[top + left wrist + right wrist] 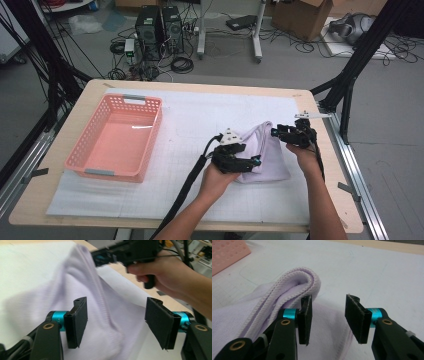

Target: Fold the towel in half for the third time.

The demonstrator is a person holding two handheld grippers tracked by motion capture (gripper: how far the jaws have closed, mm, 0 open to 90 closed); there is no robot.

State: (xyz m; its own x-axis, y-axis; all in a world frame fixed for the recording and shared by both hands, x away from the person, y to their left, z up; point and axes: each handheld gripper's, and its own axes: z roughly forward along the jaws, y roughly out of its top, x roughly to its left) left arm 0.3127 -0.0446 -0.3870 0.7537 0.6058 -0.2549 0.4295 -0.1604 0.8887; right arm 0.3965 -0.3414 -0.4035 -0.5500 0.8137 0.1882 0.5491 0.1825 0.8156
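Note:
A pale lilac folded cloth [269, 150] lies on the white mat, right of the table's middle. My left gripper [256, 161] rests at the cloth's near-left edge with its jaws wide apart. In the left gripper view the cloth [100, 302] spreads beneath and between those jaws [116, 312], and neither pad presses on it. My right gripper [274, 132] sits at the cloth's far corner, open. In the right gripper view the rolled, ribbed hem [294, 282] lies just beside the left pad of the right gripper [328, 306], with only flat cloth in the gap. The person's hand [162, 272] holding the right gripper appears beyond the cloth.
An empty pink plastic basket [156, 131] stands on the left half of the mat [210, 115]; its corner [227, 252] shows in the right gripper view. The table's right edge [327, 165] runs close behind the right hand. Black frame posts flank the table.

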